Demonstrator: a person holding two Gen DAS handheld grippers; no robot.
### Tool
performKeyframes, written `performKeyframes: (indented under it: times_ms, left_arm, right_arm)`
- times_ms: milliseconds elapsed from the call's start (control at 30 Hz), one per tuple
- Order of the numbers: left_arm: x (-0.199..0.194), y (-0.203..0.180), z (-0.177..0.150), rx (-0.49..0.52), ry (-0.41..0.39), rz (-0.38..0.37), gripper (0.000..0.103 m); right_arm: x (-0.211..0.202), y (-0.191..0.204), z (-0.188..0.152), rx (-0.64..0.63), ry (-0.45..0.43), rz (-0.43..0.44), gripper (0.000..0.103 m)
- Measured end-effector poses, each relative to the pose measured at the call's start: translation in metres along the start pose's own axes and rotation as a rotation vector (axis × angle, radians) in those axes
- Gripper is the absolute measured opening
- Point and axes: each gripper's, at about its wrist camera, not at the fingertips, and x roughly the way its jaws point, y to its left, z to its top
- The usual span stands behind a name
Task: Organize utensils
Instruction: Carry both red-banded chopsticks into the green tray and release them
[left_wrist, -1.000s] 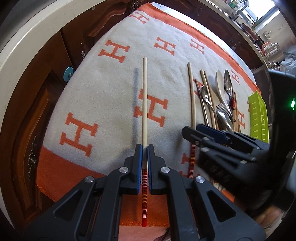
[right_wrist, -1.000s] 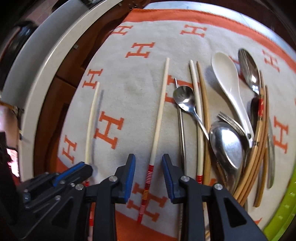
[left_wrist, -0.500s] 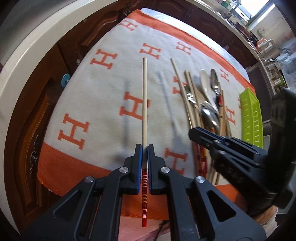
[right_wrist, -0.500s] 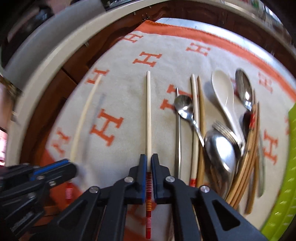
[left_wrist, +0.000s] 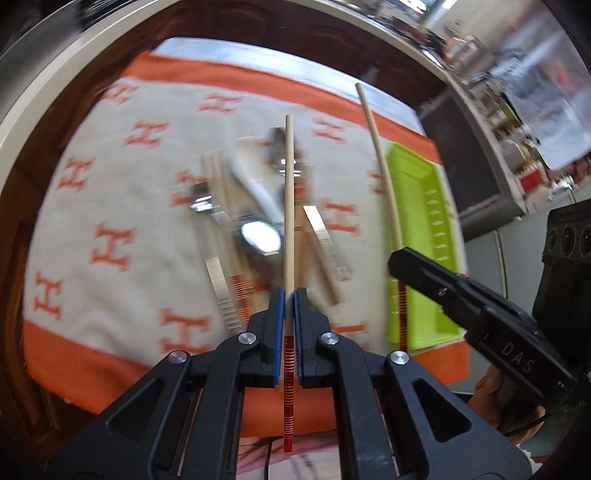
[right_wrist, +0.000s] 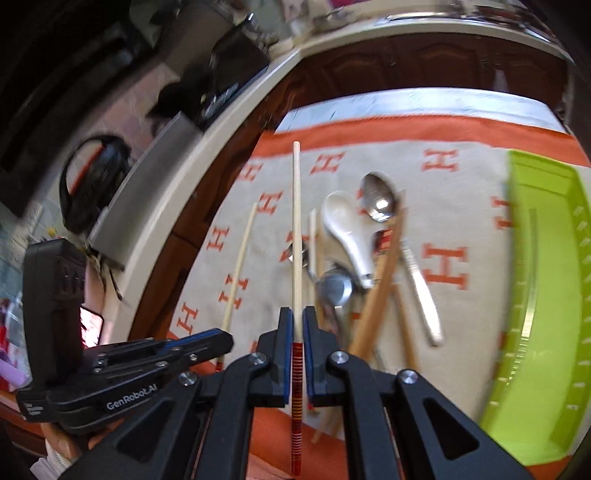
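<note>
The left hand-held gripper clamps one chopstick; the right hand-held gripper clamps a second chopstick. Beyond both lies the blurred utensil pile on the blanket, with the green tray to its right.

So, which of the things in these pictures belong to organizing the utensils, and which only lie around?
Belong to the job:
- chopstick in the left hand-held gripper
- chopstick in the right hand-held gripper
- green tray
- white ceramic spoon, metal spoon, wooden chopsticks on the blanket

Lying about:
- headphones
- countertop edge
</note>
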Motion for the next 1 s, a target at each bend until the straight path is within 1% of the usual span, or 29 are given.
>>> performKeyframes:
  times_ms: [33,100,200,333,433,533,600,733,833,900,933,967,1000]
  left_arm:
    - [0.002,-0.01,0.002,0.012,0.002,-0.007,0.003]
    - [0.009,-0.04,0.01,0.053,0.005,-0.032,0.003]
    - [0.021,-0.081,0.019,0.101,0.015,-0.068,0.003]
    - [0.04,-0.13,0.029,0.16,0.033,-0.102,0.003]
    - [0.059,-0.16,0.036,0.183,0.06,-0.121,0.003]
    - [0.077,-0.18,0.041,0.198,0.085,-0.132,0.003]
    - [0.091,-0.192,0.043,0.209,0.096,-0.123,0.003]
    - [0.117,-0.196,0.045,0.209,0.113,-0.09,0.003]
    - [0.13,-0.189,0.043,0.211,0.124,-0.039,0.004]
    - [0.131,-0.183,0.039,0.225,0.126,-0.009,0.01]
    - [0.13,-0.178,0.037,0.224,0.127,-0.006,0.02]
    - [0.128,-0.173,0.035,0.222,0.122,-0.002,0.033]
    - [0.125,-0.17,0.033,0.215,0.107,0.004,0.04]
  right_arm:
    - [-0.01,-0.008,0.0,0.013,-0.018,-0.001,0.005]
    - [-0.024,-0.023,0.0,0.037,-0.043,-0.002,0.005]
    - [-0.046,-0.05,-0.002,0.075,-0.081,-0.023,0.005]
    - [-0.074,-0.087,-0.004,0.115,-0.129,-0.09,0.005]
    - [-0.093,-0.117,-0.006,0.154,-0.161,-0.136,0.005]
    - [-0.103,-0.139,-0.009,0.182,-0.175,-0.178,0.005]
    - [-0.104,-0.155,-0.011,0.204,-0.169,-0.195,0.005]
    - [-0.096,-0.176,-0.013,0.23,-0.133,-0.202,0.005]
    - [-0.086,-0.182,-0.013,0.22,-0.105,-0.211,0.006]
    - [-0.078,-0.183,-0.014,0.206,-0.082,-0.238,0.006]
    - [-0.074,-0.183,-0.014,0.205,-0.068,-0.255,0.006]
    - [-0.071,-0.182,-0.016,0.207,-0.062,-0.267,0.006]
    - [-0.069,-0.182,-0.017,0.207,-0.053,-0.278,0.007]
